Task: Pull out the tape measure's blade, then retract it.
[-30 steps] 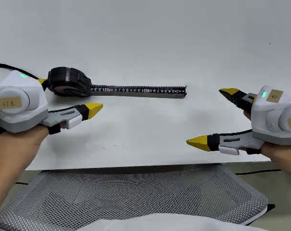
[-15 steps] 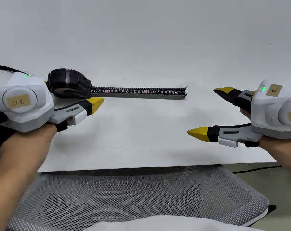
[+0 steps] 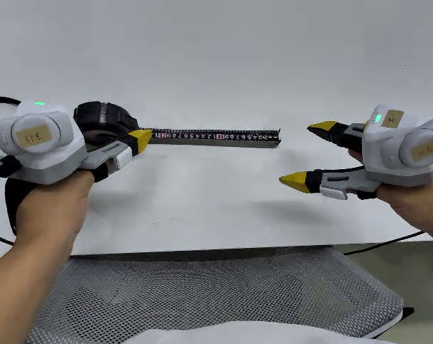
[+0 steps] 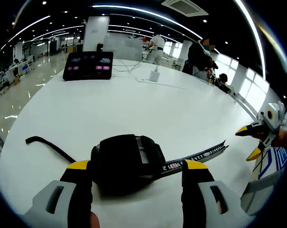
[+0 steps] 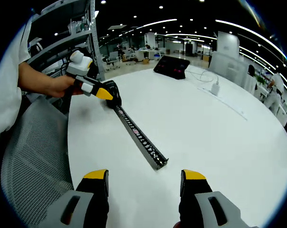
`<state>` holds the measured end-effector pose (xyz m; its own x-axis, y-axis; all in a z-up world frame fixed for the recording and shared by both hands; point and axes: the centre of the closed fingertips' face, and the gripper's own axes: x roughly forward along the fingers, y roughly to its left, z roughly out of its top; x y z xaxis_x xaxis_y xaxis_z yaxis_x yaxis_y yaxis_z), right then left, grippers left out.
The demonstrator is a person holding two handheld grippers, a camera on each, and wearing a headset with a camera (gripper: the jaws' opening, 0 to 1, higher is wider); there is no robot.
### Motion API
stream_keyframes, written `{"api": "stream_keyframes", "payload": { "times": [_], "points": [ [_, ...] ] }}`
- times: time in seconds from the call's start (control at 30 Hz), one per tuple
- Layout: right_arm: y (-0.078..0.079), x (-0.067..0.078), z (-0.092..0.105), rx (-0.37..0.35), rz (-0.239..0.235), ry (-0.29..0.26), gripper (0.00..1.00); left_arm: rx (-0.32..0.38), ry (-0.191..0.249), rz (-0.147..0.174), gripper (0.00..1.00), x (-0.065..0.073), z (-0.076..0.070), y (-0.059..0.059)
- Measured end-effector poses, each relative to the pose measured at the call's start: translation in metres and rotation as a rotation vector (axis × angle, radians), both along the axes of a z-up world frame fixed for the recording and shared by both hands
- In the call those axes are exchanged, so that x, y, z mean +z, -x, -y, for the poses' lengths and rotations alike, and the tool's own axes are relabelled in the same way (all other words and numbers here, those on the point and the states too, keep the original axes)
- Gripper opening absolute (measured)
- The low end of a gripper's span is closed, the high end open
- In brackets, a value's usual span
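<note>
- The white table (image 3: 224,64) takes up the upper two thirds of the head view, and its near edge runs across the frame below the centre.
- A grey mesh chair (image 3: 202,287) spans the bottom of the head view, below the table edge.
- The left gripper (image 4: 136,165) is at the left of the head view, held in a hand (image 3: 48,215). Its jaws stand wide apart on either side of the tape measure case. In the left gripper view, the jaw at lower left is right at the case's side, though contact cannot be told. The jaw at lower right stands clear of the case, above the blade. Nothing is clamped.
- The right gripper (image 3: 307,153) is at the right of the head view. Its yellow fingertips (image 3: 322,126) are spread wide with only bare table between them. It is well apart from the blade's free end.
- The tape measure case (image 3: 102,118), black and rounded, sits on the table at the left of the head view and is partly hidden by the left gripper.
- The blade (image 3: 216,135) lies flat on the table, pulled out from the case towards the centre of the frame. Its end hook is right of centre.
- A dark tablet (image 4: 88,65) lies on the table at the upper left of the left gripper view.
- A black cord (image 4: 46,145) lies on the table to the left of the case in the left gripper view.
</note>
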<state>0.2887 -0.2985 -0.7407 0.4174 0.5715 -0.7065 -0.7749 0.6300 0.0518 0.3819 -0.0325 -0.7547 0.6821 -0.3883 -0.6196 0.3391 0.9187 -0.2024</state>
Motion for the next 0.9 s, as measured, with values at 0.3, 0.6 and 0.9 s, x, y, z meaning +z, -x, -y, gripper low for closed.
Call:
{"api": "stream_keyframes", "payload": {
  "times": [0.3,0.6,0.9],
  "points": [
    [-0.021,-0.011,0.003,0.055,0.015,0.045,0.47,0.052,-0.010,-0.007,0.69,-0.003,-0.003,-0.003],
    [-0.031,-0.022,0.004,0.119,0.004,0.075,0.38,0.102,0.025,-0.023,0.66,-0.005,-0.006,-0.006],
    [-0.037,-0.032,0.003,0.164,-0.013,0.086,0.34,0.121,0.023,-0.027,0.63,-0.007,-0.008,-0.007]
  ]
}}
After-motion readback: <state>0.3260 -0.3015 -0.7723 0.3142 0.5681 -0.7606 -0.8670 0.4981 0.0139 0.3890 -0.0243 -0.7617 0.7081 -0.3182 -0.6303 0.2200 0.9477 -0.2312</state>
